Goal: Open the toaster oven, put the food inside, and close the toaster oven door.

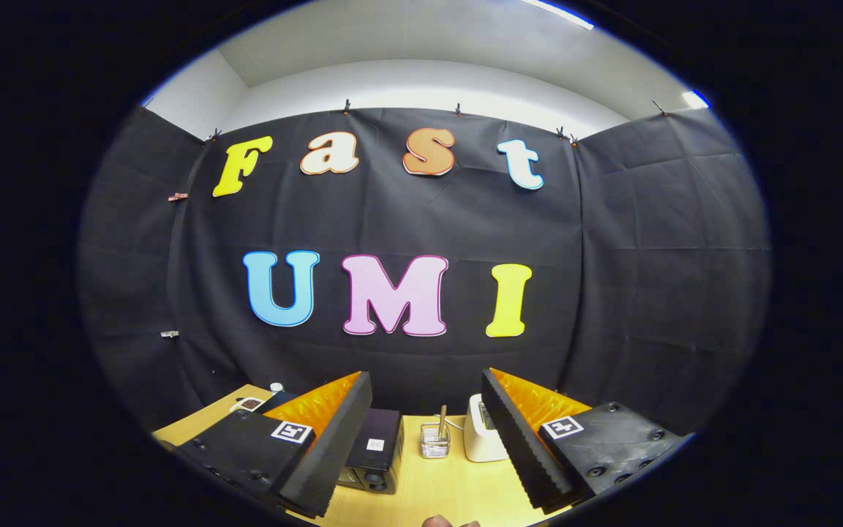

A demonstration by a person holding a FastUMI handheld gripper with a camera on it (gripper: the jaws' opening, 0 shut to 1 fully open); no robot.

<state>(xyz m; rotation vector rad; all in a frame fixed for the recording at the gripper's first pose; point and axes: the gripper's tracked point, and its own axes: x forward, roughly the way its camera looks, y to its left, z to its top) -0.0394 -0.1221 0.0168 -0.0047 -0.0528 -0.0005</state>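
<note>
Clear glass jar (435, 441) holds upright stick | claw (427, 439) spread, empty

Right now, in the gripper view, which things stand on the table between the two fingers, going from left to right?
Black toaster oven → small clear container holding a stick → white appliance. They stand on the wooden table, beyond the open fingers of the hand-held gripper, which hold nothing.
</note>
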